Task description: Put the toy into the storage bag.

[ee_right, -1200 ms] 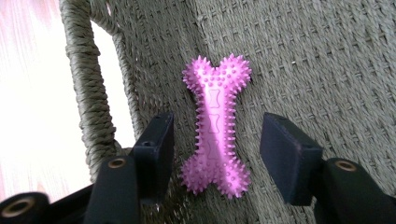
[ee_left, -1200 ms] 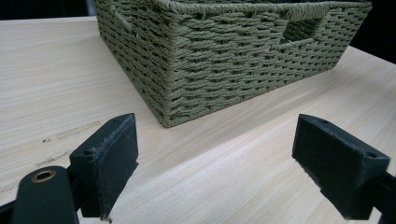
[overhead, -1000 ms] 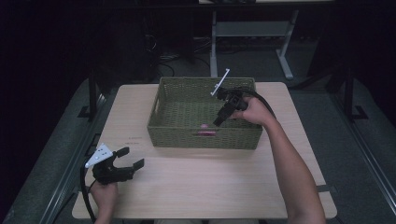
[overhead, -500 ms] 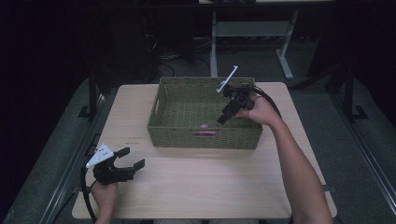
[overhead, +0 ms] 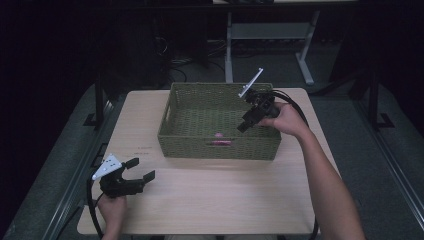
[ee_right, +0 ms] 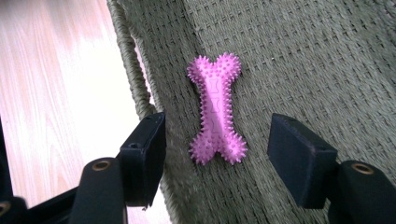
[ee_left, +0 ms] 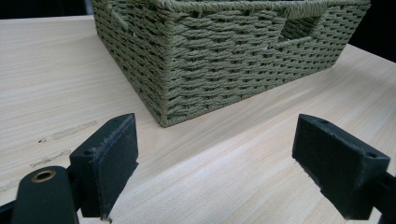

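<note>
A pale wooden table (overhead: 215, 200) with rounded corners fills the lower middle of the high view, its grain running left to right, lit brightly from above. Around it the floor (overhead: 55, 175) is grey carpet, falling into shadow toward the edges of the frame. Dark metal rails (overhead: 395, 170) run diagonally at lower left and lower right. At top centre stands a white metal desk frame (overhead: 272, 31), with tangled cables (overhead: 172, 47) to its left. The far room is nearly black.
</note>
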`<state>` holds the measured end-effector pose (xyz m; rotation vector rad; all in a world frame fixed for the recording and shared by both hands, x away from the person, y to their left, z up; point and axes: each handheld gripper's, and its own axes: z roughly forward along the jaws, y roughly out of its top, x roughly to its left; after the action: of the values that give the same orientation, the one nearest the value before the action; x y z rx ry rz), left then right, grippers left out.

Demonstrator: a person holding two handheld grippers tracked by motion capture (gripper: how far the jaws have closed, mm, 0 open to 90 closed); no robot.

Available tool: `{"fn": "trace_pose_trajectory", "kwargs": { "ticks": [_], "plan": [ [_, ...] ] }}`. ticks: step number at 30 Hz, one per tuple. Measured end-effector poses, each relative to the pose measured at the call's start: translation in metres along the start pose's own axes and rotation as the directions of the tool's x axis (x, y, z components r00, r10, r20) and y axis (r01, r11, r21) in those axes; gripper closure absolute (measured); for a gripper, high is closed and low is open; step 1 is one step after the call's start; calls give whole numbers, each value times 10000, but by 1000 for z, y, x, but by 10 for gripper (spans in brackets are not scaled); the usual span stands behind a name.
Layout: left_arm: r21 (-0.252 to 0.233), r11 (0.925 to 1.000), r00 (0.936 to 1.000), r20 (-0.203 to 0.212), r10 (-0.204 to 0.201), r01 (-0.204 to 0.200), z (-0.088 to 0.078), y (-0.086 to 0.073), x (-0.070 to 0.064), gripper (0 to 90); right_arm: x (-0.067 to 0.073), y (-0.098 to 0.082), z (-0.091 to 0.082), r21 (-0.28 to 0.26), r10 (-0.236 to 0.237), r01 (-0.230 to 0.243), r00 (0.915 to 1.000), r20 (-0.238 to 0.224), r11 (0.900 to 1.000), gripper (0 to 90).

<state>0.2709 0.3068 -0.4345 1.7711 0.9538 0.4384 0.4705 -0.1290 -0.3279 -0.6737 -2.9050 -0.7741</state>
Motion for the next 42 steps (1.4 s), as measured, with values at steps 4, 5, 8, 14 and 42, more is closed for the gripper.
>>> {"fn": "trace_pose_trajectory", "kwargs": {
  "ticks": [4, 5, 8, 14, 42],
  "plan": [
    [3, 10000, 10000, -3, 1, -1, 0, 0, 0, 139, 5, -1, -7, -119, -39, 40, 10000, 54, 9999, 360],
    [8, 10000, 10000, -4, 4, -4, 0, 0, 0, 139, 5, -2, -8, -111, -51, 52, 10000, 67, 9999, 359],
    [14, 10000, 10000, -3, 8, -8, 0, 0, 0, 139, 8, -2, -11, -129, -101, 103, 9999, 107, 9999, 356],
    [11, 10000, 10000, 1, 15, -15, 0, 0, -1, 139, 14, -6, -18, -251, -117, 121, 9998, 155, 9996, 354],
    [69, 10000, 10000, -24, 60, -59, 1, 0, -1, 139, 29, -38, -31, -555, -39, 51, 9998, 216, 9984, 337]
  ]
}}
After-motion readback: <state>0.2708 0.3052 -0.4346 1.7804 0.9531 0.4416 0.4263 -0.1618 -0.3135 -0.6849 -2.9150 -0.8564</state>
